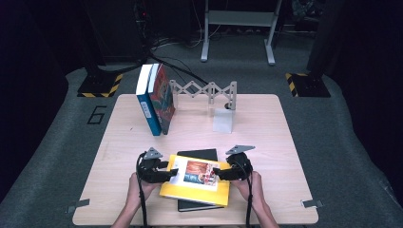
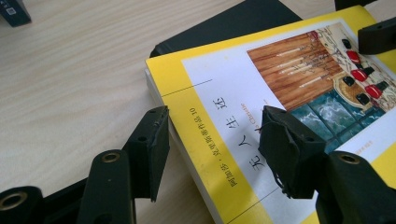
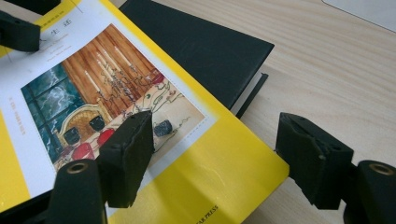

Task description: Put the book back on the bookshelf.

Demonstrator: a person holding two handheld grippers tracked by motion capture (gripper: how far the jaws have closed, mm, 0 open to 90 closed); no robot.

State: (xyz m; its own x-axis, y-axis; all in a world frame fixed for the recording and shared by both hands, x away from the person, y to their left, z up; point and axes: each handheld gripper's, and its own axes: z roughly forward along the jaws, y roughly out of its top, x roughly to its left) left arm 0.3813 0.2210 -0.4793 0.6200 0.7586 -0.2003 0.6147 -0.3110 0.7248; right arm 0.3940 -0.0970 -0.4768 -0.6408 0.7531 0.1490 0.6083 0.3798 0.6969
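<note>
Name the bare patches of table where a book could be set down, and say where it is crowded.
Bare: the table's right side beyond the white bookend, and the left front beside the left tongs. Crowded: front centre, with the yellow book on the black book; back left, the standing books.

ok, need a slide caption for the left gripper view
Left gripper open, fingers straddling the spine edge of the yellow book stacked on a black book.
</note>
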